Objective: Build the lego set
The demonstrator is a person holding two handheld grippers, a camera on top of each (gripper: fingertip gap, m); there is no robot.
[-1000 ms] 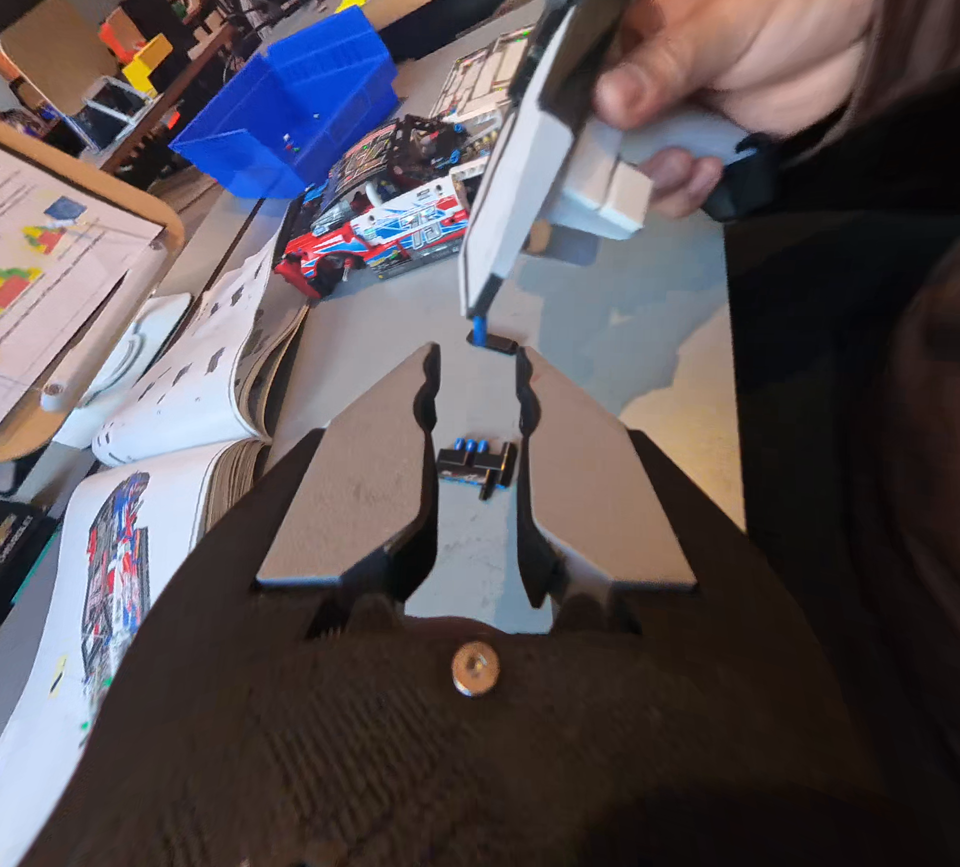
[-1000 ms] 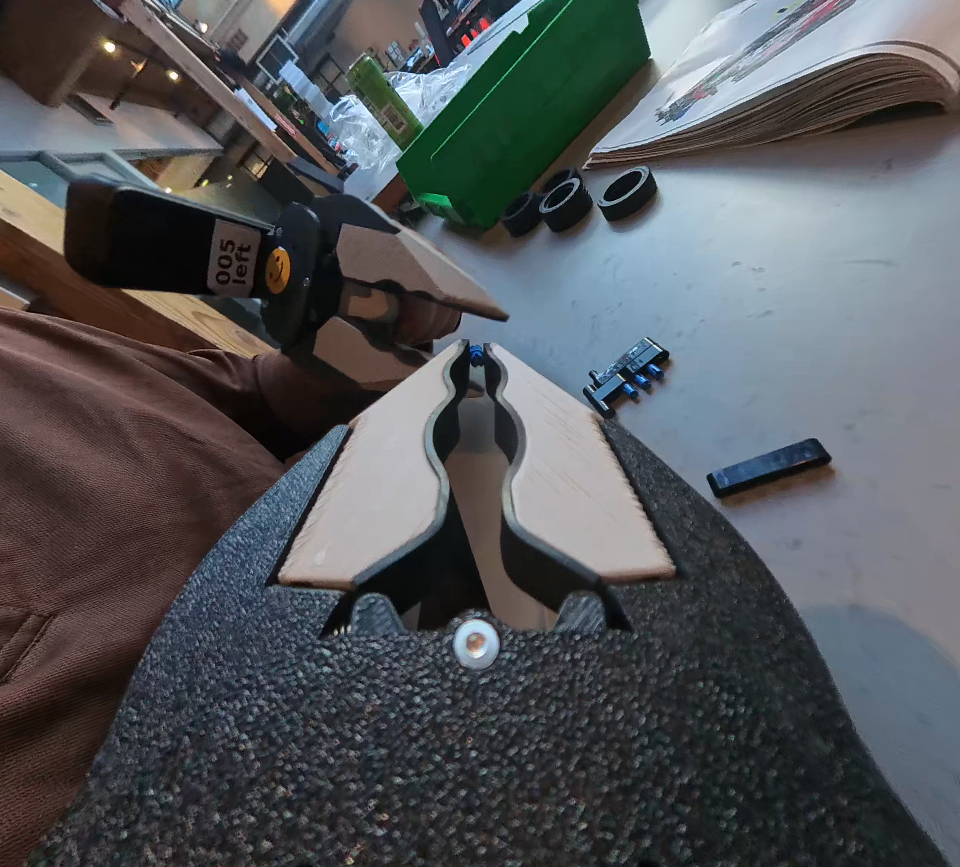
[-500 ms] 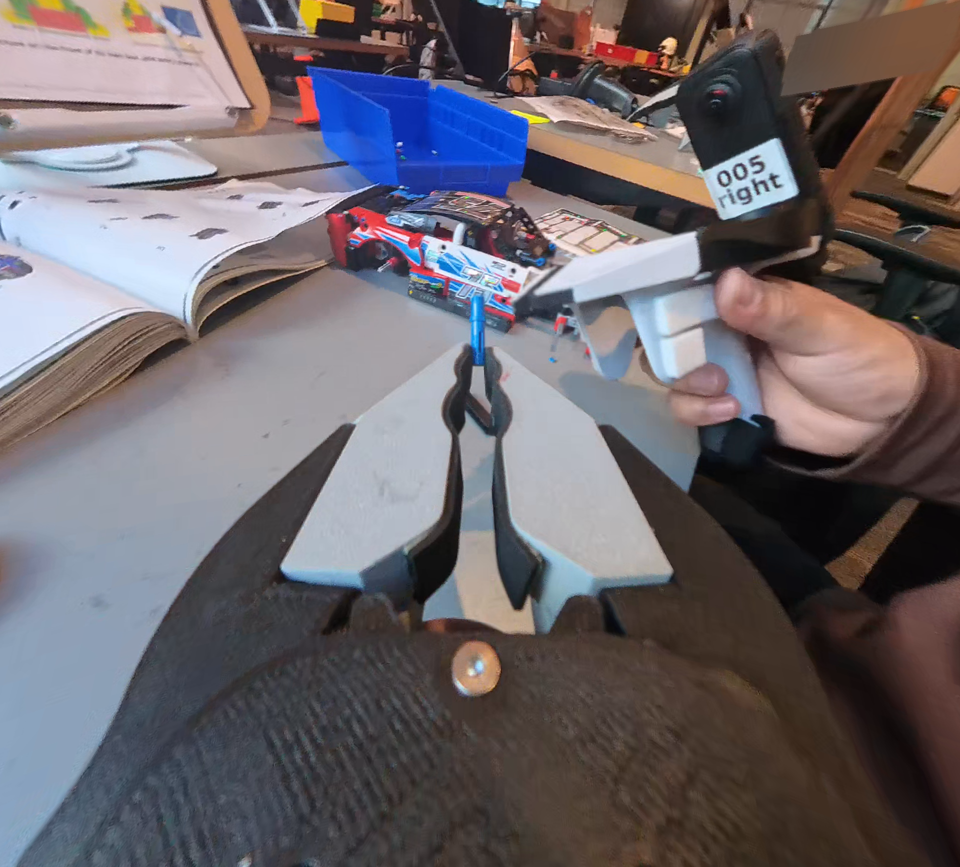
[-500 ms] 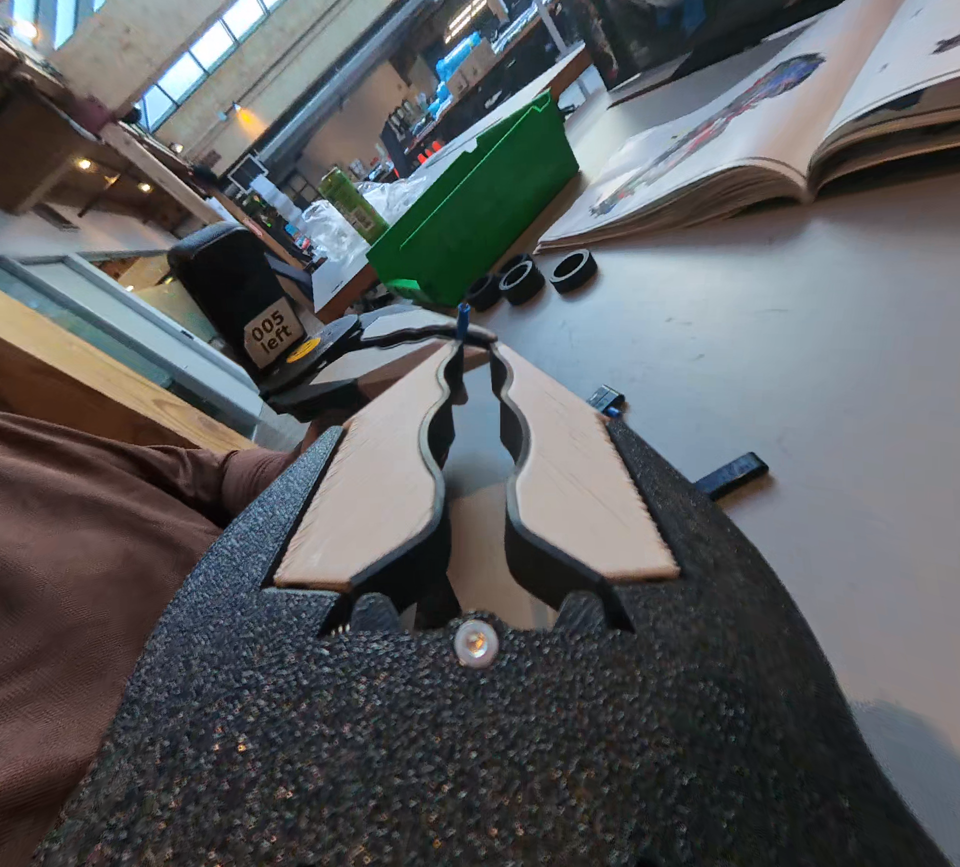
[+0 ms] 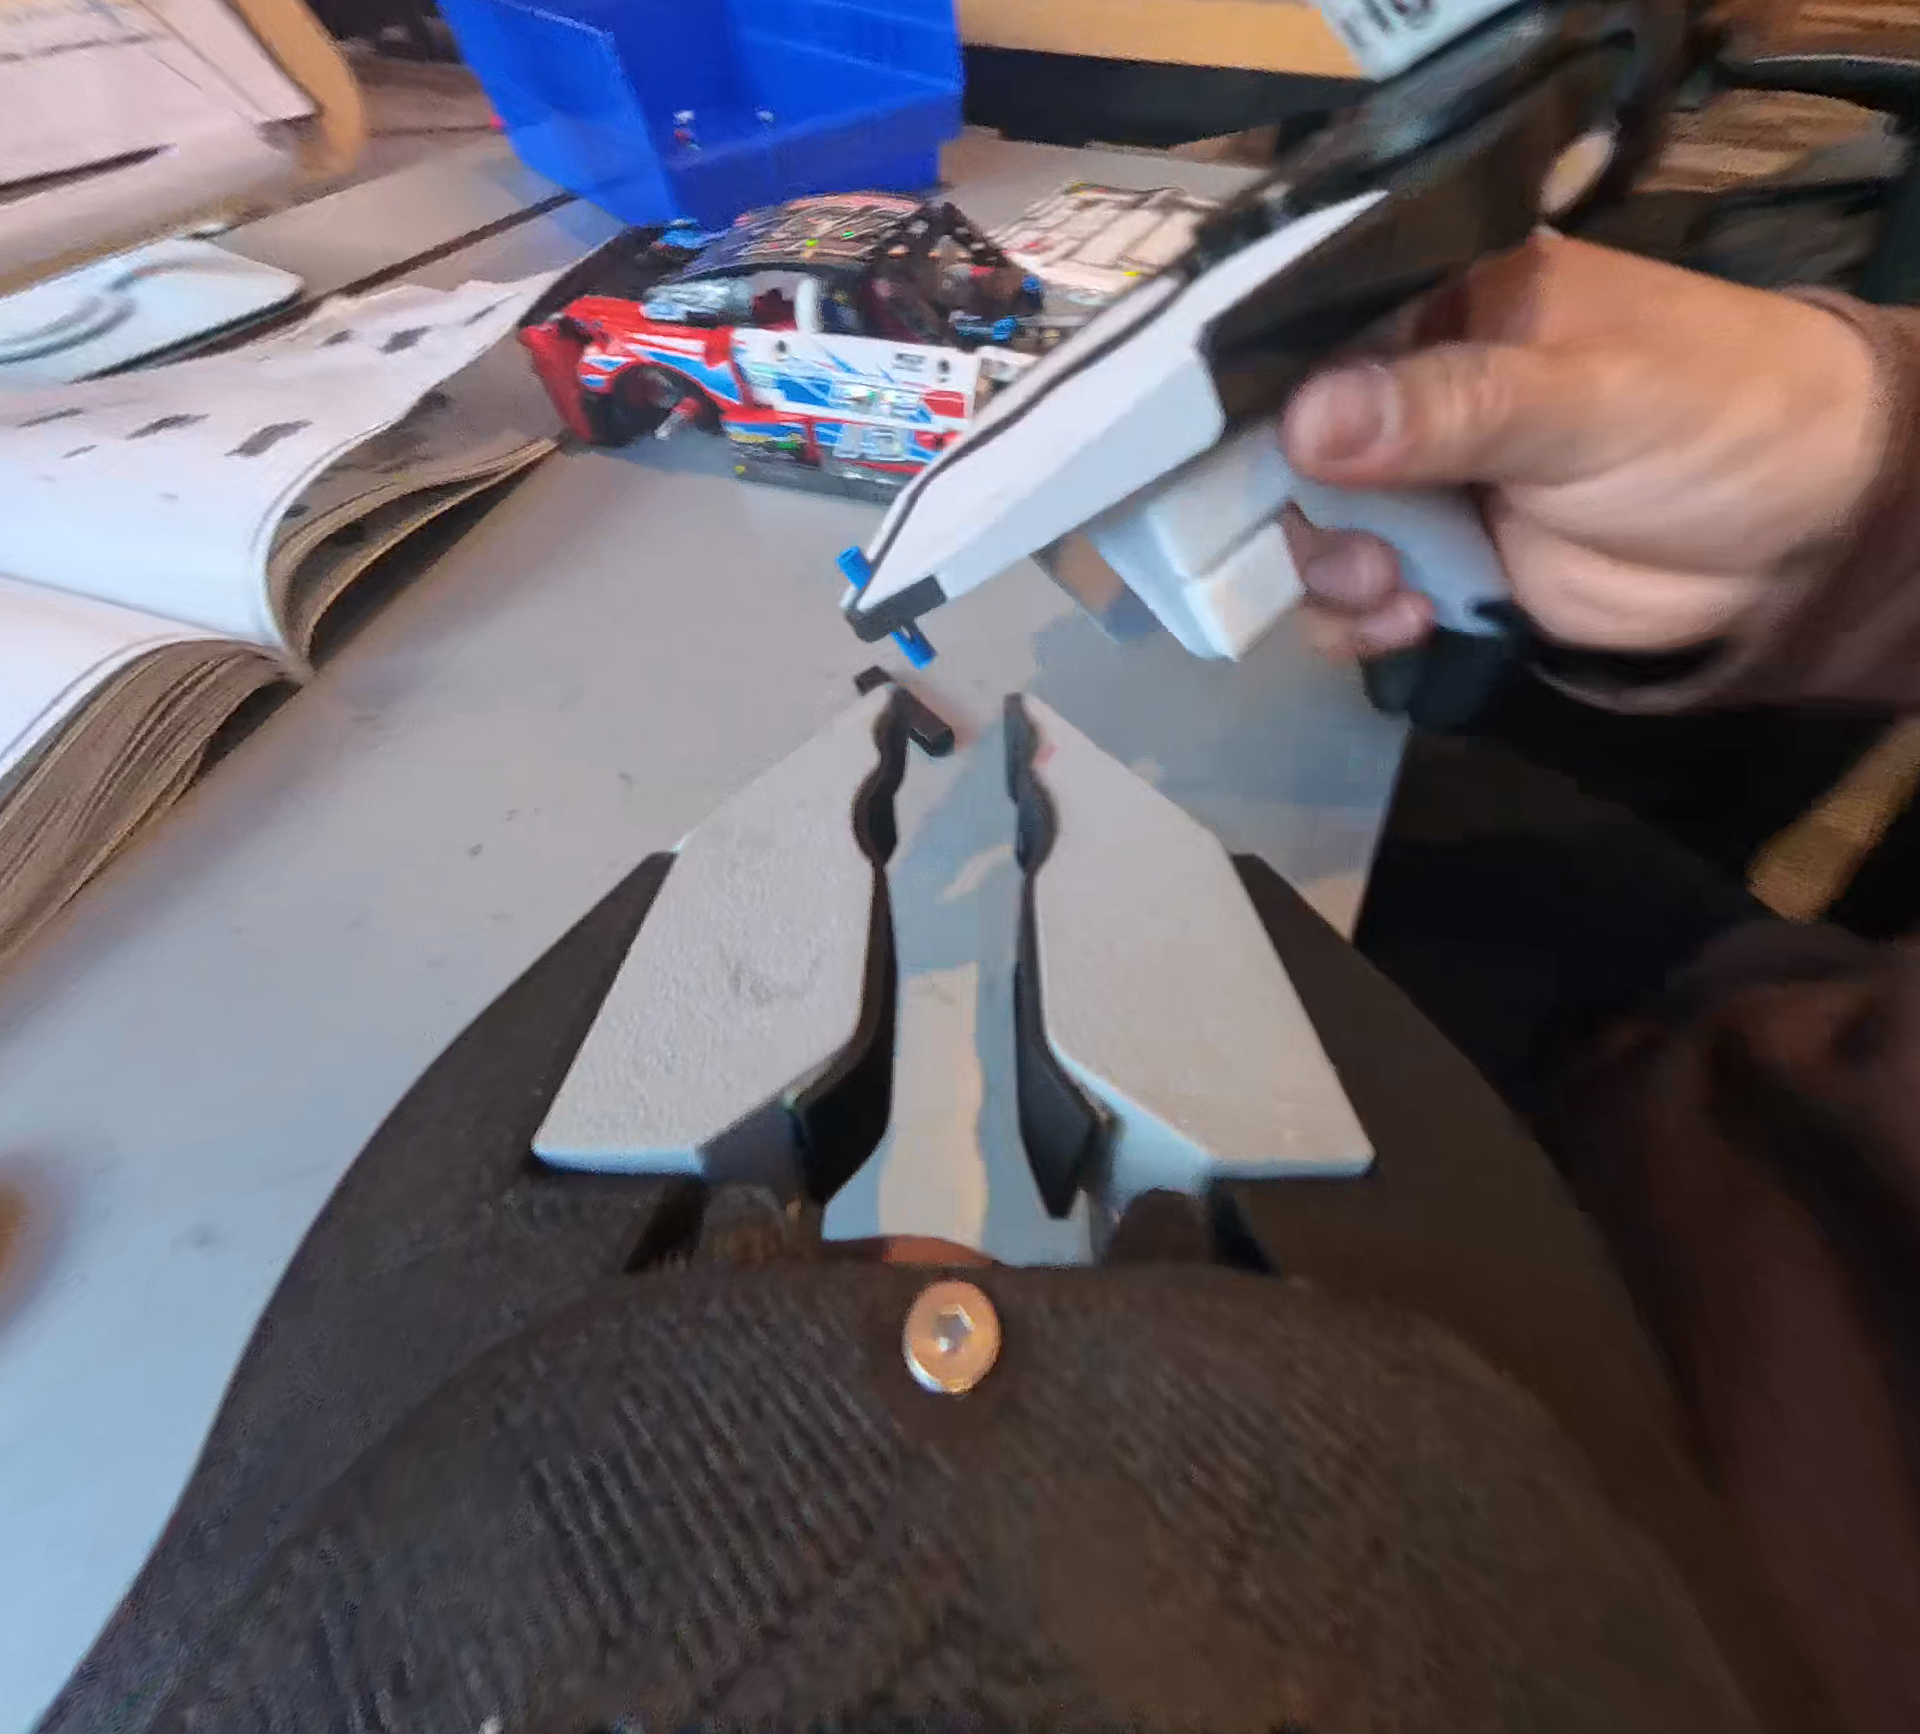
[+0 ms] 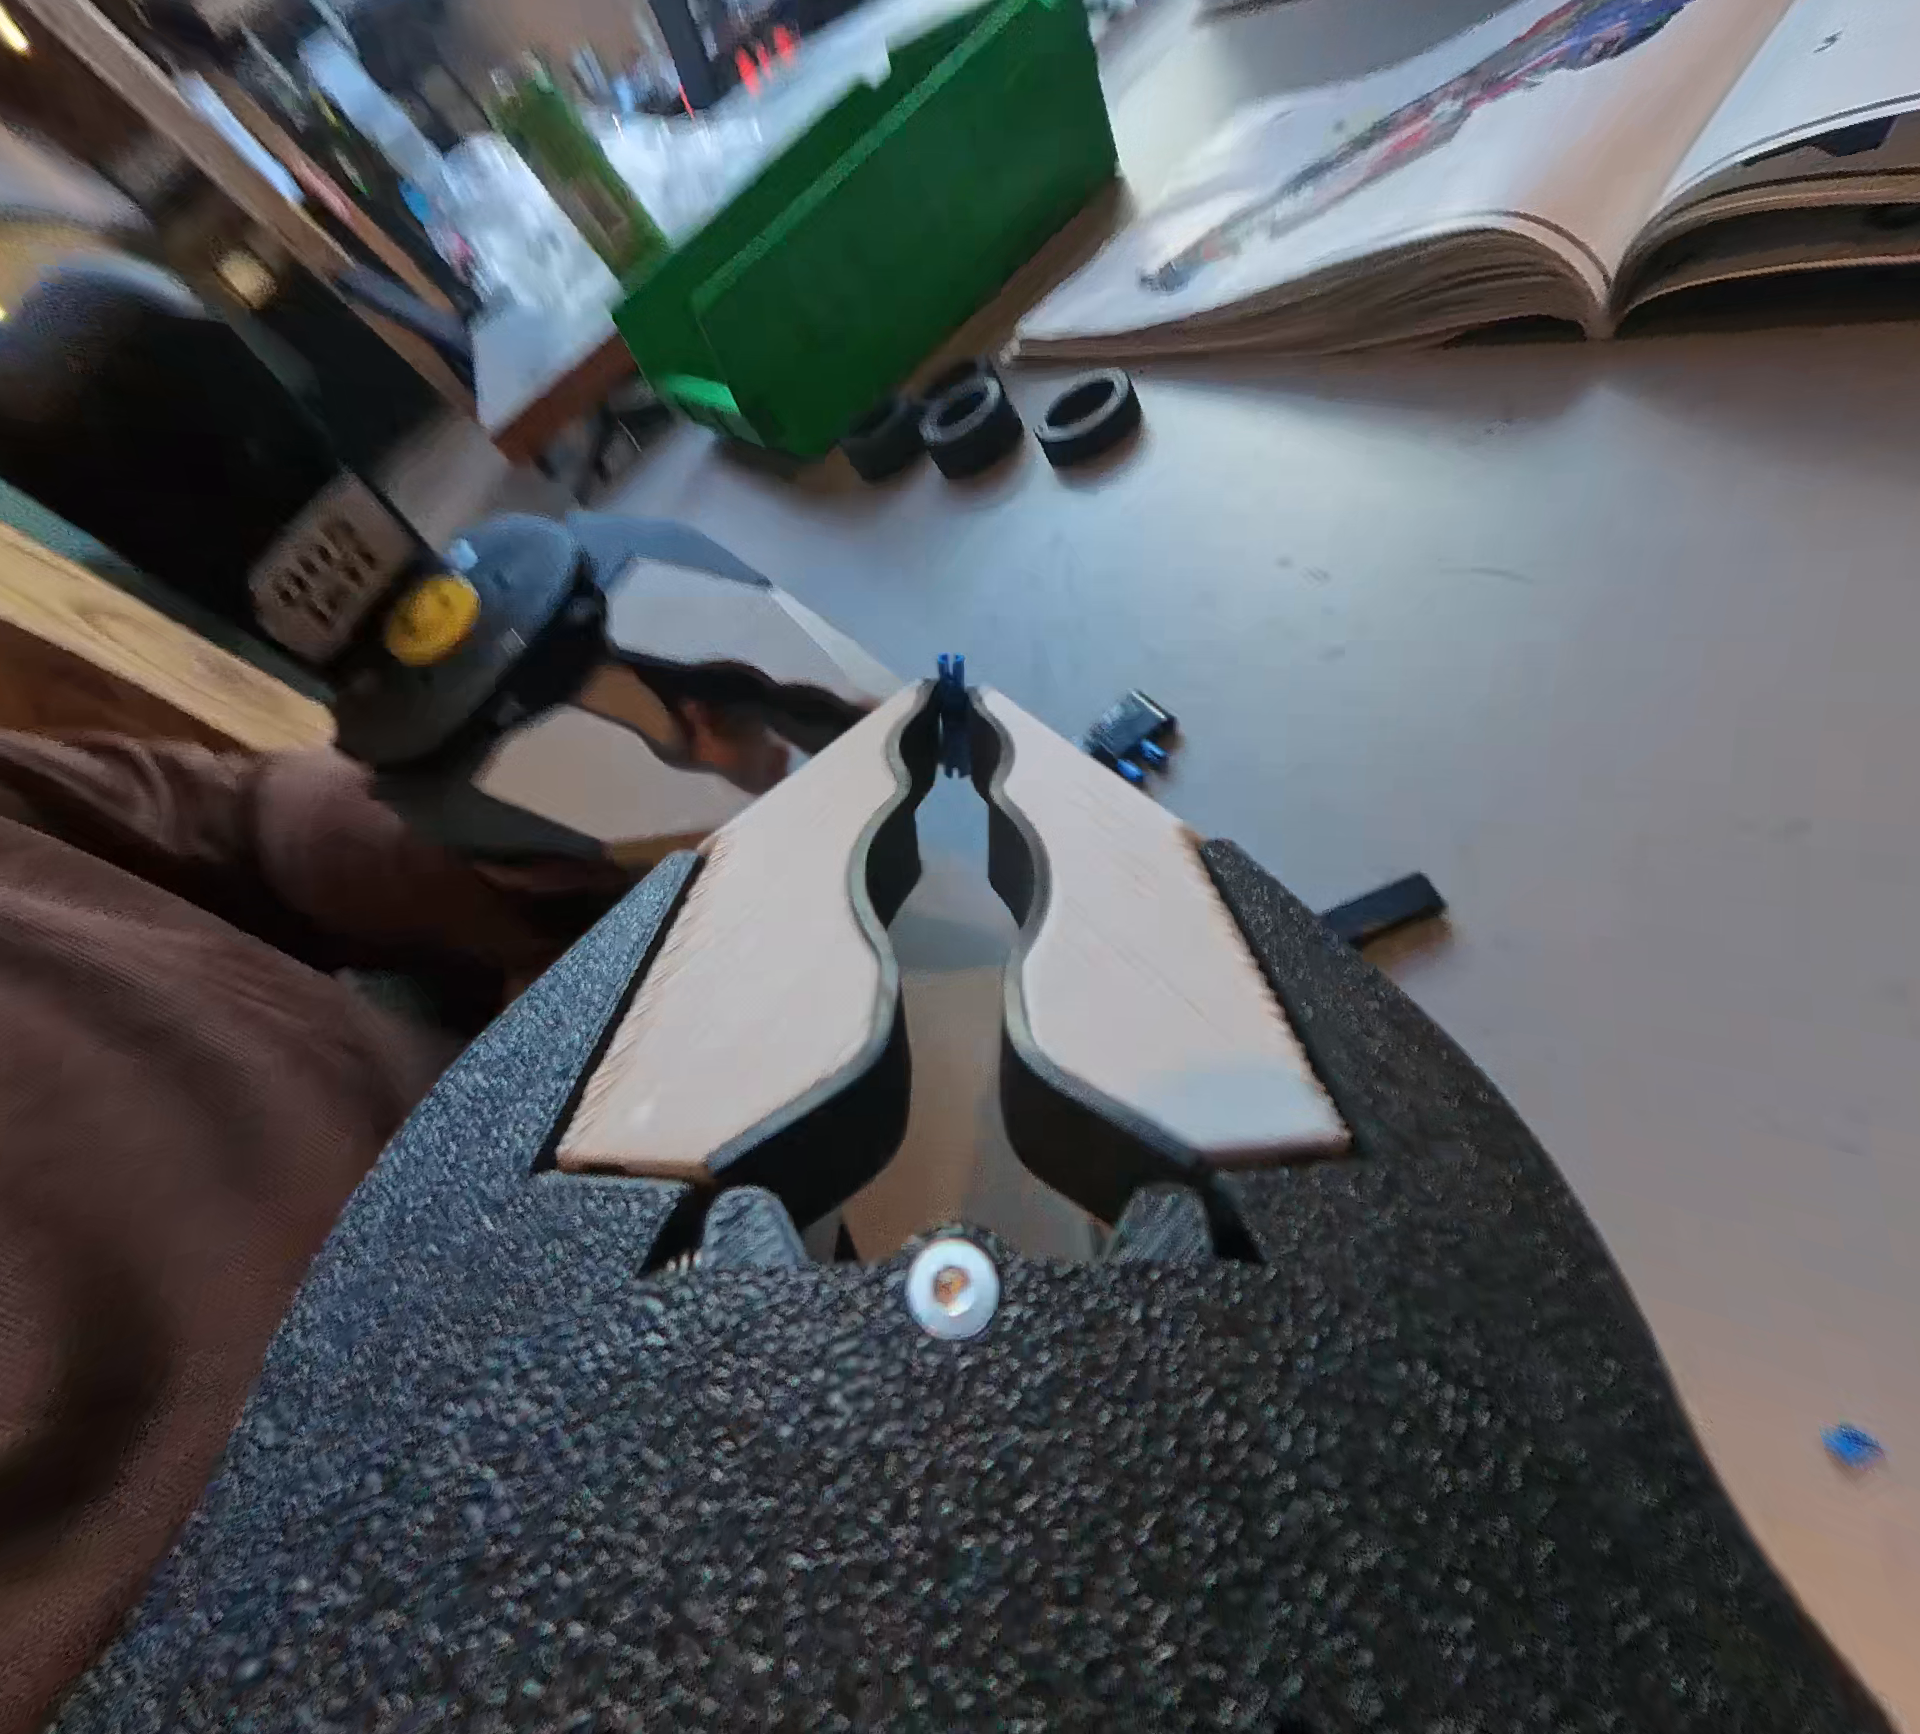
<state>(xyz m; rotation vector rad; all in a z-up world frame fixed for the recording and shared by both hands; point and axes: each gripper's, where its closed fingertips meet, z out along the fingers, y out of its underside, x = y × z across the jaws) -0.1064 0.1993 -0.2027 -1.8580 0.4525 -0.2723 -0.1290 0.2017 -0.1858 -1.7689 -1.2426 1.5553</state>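
Right claw [image 6: 948, 699] is clamped on a small blue pin [image 6: 948, 697] at its very tips, pin sticking out both sides of the tips in the left wrist view, just above and beyond the left claw [image 5: 951, 710]. Left claw is parted with nothing between its fingers; a short black piece [image 5: 923, 732] shows just off its left fingertip, contact unclear from blur. Partly built red, white and blue lego car [image 5: 800, 370] sits on the desk [image 5: 520, 697] farther out, in front of the blue bin [image 5: 717, 58], with a black beam with blue pins [image 6: 1132, 734] and a flat black bar [image 6: 1387, 905] lying on the desk right of the right claw.
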